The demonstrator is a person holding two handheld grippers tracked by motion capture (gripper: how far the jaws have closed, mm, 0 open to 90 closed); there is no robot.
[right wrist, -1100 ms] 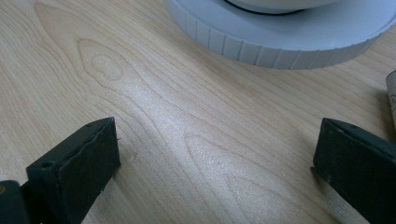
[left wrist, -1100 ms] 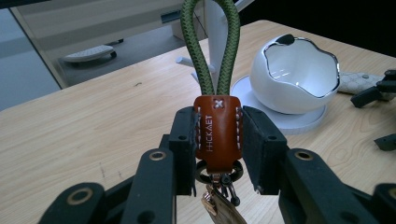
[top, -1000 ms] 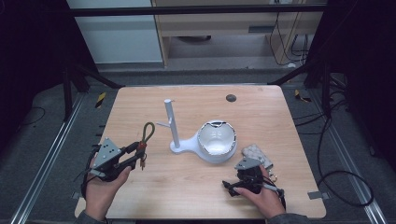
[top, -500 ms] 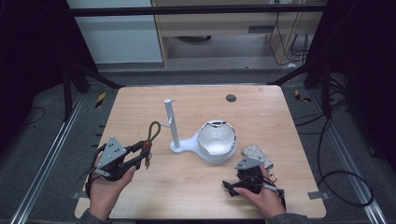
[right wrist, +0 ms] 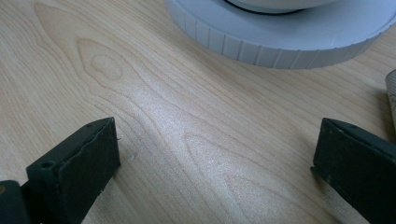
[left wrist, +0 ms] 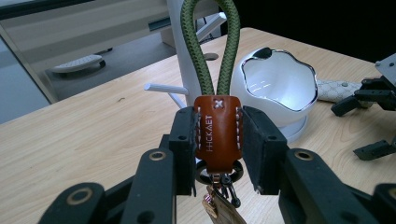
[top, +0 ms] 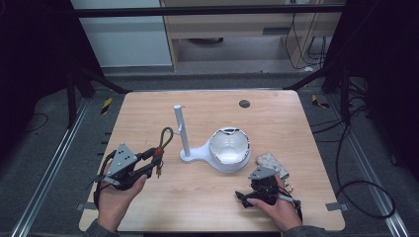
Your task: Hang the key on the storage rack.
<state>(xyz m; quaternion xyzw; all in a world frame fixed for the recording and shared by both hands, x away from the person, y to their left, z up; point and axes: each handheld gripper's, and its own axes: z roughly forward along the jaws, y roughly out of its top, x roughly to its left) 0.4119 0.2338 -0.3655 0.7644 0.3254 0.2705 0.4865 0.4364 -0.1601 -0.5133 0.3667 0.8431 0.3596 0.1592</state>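
The keychain [left wrist: 217, 133], a brown leather tab with a green cord loop [left wrist: 211, 46] above and metal rings and keys below, is pinched at the tab between the jaws of the left gripper [left wrist: 217, 144]; in the high view it sits over the table's [top: 148, 113] left front area, loop end pointing up and away from the hand toward the white stand; the keychain's long axis thus runs along the gripper's own reach, loop leading; the stand's upright post [top: 181, 129] with its short side peg [left wrist: 161, 87] lies just ahead and slightly right of the loop, near but apart; the likely next move is to thread the loop over that peg, so the loop opening must line up with it; the white bowl-shaped dish [top: 229, 149] stands on the same base; the right gripper [top: 263, 190], jaws spread over bare wood, rests by a patterned pouch [top: 270, 162], farther from the post than the left.
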